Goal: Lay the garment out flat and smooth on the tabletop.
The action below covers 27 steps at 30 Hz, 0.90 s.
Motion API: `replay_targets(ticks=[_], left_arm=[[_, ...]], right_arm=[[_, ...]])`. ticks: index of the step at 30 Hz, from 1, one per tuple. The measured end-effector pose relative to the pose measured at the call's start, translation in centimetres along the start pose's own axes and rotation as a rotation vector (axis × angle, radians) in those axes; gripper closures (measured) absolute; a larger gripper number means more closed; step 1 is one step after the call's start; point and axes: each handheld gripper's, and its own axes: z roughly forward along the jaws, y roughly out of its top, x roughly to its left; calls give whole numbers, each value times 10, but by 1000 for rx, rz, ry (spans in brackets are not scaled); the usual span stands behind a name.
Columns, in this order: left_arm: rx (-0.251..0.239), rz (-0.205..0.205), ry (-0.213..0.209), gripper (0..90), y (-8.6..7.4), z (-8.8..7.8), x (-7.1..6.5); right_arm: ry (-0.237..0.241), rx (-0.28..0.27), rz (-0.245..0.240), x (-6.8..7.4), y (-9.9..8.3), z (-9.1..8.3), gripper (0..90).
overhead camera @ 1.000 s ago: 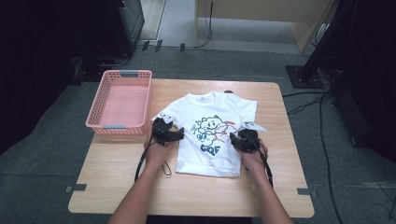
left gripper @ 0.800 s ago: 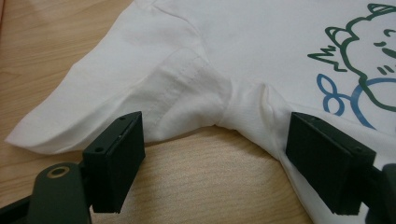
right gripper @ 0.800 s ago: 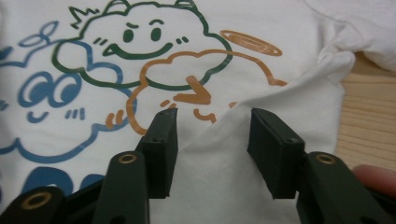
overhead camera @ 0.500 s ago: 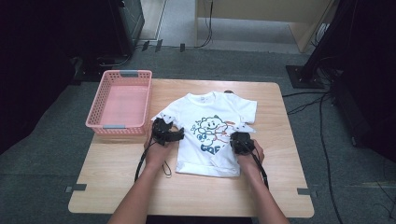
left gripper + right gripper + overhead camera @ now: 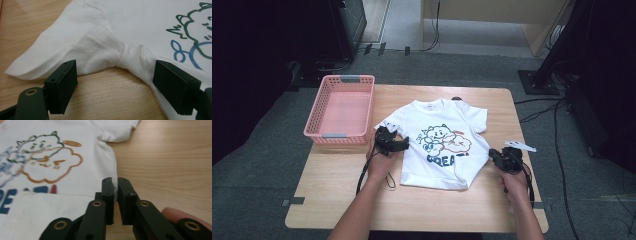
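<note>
A t-shirt point(image 5: 442, 142) lies mid-table point(image 5: 422, 205), with a basket point(image 5: 341, 107) to its left.

A wooden table point(image 5: 422, 210) stands on a grey floor point(image 5: 257, 190). Black cables point(image 5: 562, 135) lie past its right edge. Dark furniture point(image 5: 272, 45) stands beyond the far left corner.

One white T-shirt point(image 5: 439, 142) lies on one wooden counter point(image 5: 422, 205), with one pink basket point(image 5: 341, 111) at the counter's left edge. Two grippers are there, a left gripper point(image 5: 398, 145) and a right gripper point(image 5: 495, 154), each in one of the person's two hands, left hand point(image 5: 381, 166) and right hand point(image 5: 514, 182)
</note>
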Motion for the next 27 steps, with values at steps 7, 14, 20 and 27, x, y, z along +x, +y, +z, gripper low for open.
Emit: replay_targets(ticks=[7, 14, 20, 27], left_arm=[[0, 0, 0, 199, 0, 0, 0], [-1, 4, 4, 199, 0, 0, 0], [0, 2, 2, 199, 0, 0, 0], [0, 2, 3, 199, 0, 0, 0]], right_arm=[[-17, -63, -6, 5, -1, -12, 702], [196, 1, -235, 76, 1, 6, 639], [182, 96, -321, 101, -5, 35, 698], [186, 45, -309, 89, -5, 16, 897]])
